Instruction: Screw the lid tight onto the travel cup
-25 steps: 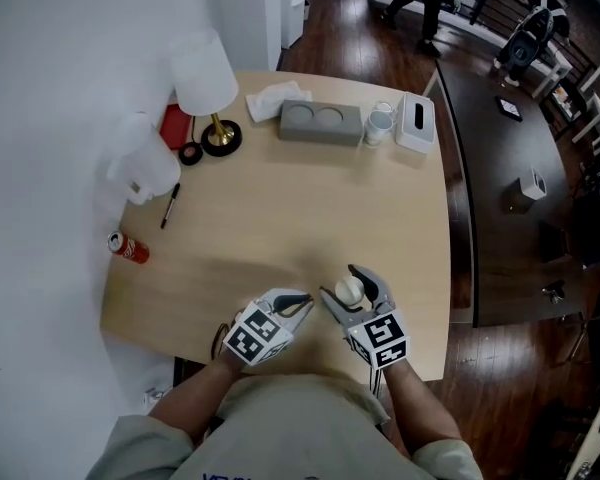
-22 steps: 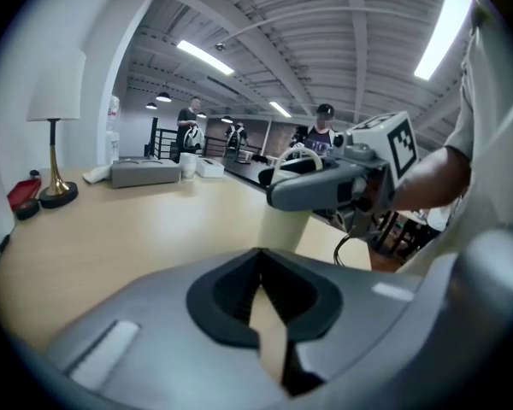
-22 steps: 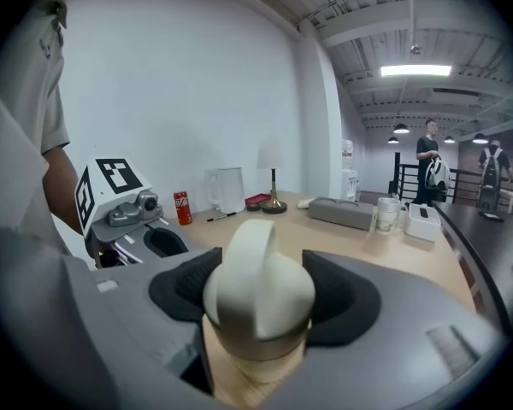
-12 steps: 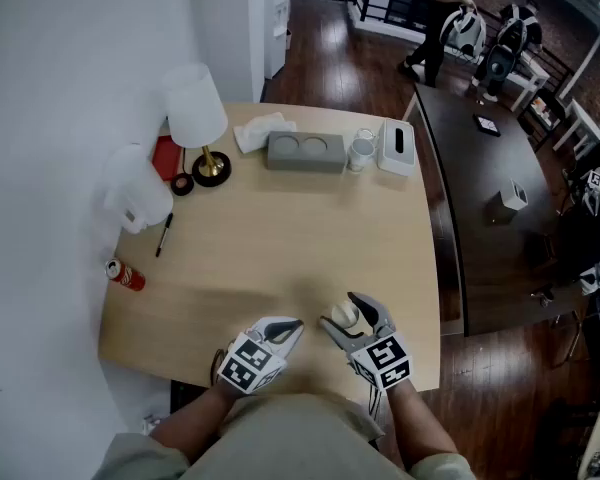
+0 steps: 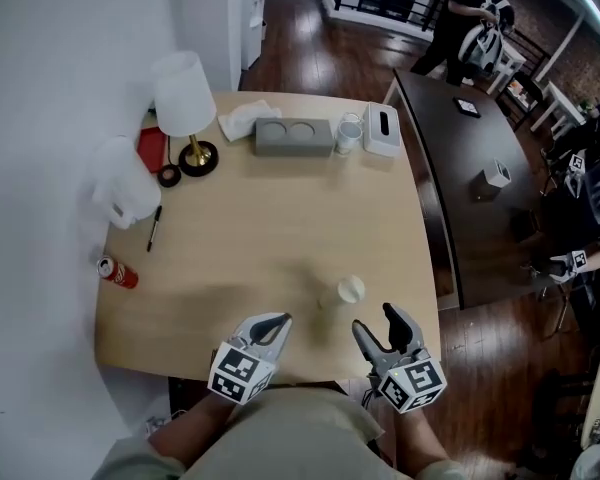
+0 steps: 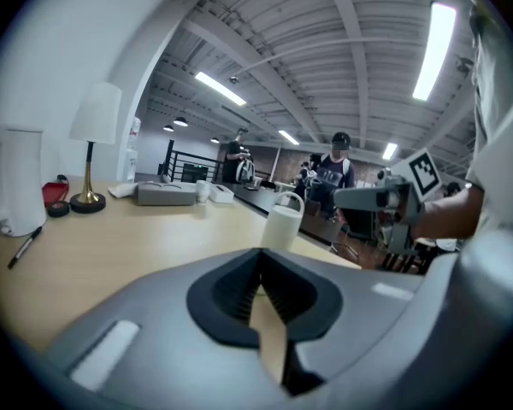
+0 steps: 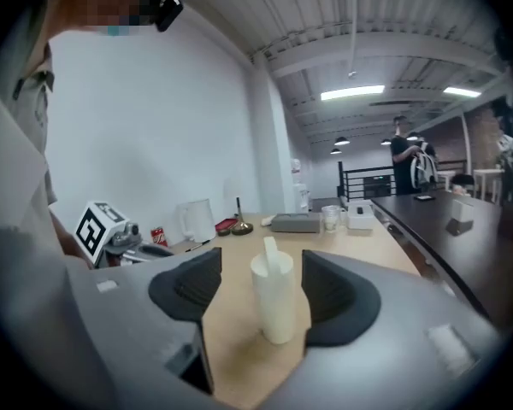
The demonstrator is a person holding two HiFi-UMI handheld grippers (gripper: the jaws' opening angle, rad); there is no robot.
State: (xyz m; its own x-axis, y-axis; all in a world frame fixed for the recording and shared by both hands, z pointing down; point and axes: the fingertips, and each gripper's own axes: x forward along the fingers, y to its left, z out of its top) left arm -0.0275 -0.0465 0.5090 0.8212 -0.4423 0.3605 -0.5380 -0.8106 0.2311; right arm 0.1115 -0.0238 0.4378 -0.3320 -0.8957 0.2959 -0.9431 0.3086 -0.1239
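No legible word, brand or number anywhere. Only black-and-white square code patterns, without letters, on the left marker cube (image 5: 237, 372) behind the jaws of the left gripper (image 5: 276, 321) and on the right marker cube (image 5: 412, 385) behind the jaws of the right gripper (image 5: 376, 320). Well off to the left of the left gripper, a red can (image 5: 117, 273), print too small to read.

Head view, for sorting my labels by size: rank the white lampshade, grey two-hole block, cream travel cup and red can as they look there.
1. white lampshade
2. grey two-hole block
3. cream travel cup and red can: near alike, so not ranked.
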